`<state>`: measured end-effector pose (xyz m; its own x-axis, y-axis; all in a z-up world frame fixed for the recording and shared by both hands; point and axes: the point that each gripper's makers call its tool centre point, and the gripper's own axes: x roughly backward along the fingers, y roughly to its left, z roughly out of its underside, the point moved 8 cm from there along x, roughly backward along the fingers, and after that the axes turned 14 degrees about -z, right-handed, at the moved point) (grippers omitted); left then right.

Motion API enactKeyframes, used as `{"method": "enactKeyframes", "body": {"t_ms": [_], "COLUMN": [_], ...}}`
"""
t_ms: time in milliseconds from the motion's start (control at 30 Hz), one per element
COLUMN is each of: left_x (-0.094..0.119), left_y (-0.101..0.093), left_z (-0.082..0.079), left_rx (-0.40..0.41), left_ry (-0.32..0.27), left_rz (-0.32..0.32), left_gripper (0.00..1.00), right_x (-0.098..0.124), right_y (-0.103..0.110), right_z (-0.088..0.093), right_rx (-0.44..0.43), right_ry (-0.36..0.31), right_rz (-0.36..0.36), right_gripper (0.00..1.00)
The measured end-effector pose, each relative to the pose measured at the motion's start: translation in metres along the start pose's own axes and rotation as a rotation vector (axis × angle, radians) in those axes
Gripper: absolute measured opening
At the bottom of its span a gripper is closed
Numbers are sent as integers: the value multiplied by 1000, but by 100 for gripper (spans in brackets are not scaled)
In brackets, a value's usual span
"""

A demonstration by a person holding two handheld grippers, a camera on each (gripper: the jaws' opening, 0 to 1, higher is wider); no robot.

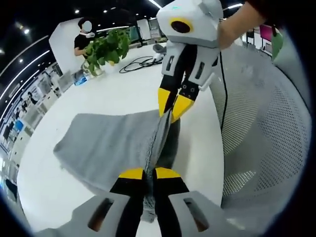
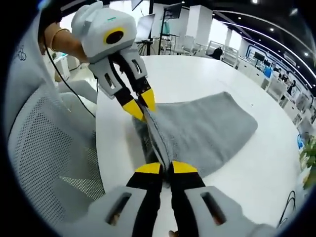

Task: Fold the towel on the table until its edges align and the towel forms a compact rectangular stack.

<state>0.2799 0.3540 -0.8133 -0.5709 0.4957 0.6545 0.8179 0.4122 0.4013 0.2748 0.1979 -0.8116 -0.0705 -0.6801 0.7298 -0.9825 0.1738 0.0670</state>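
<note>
A grey towel [image 1: 106,143] lies partly spread on the round white table [image 1: 54,190]. One edge is raised and stretched into a taut ridge between the two grippers. At the bottom of the left gripper view, my left gripper [image 1: 149,174] is shut on the near end of that ridge. My right gripper [image 1: 173,109] comes down from the top, shut on the far end. In the right gripper view my right gripper [image 2: 166,169] pinches the towel [image 2: 207,128] at the bottom. There the left gripper [image 2: 142,109] clamps the other end. A hand holds each tool.
A white mesh chair [image 1: 266,133] stands close against the table edge beside the grippers, also seen as the chair [image 2: 49,148]. At the table's far side are a potted plant [image 1: 106,49], a black cable [image 1: 140,63] and a person [image 1: 83,39].
</note>
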Motion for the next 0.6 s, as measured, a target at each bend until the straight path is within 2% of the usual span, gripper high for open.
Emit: {"method": "enactKeyframes", "body": {"t_ms": [333, 600], "left_x": [-19, -22], "left_y": [-14, -16], "left_z": [14, 17], "left_rx": [-52, -94], "left_ry": [59, 68], "left_rz": [53, 77], "left_gripper": [6, 7], "right_x": [-15, -21], "right_y": [1, 2], "right_z": [14, 21], "right_rx": [-5, 17], "right_ry": [45, 76], "right_rz": [-34, -66], "right_gripper": [5, 8]}}
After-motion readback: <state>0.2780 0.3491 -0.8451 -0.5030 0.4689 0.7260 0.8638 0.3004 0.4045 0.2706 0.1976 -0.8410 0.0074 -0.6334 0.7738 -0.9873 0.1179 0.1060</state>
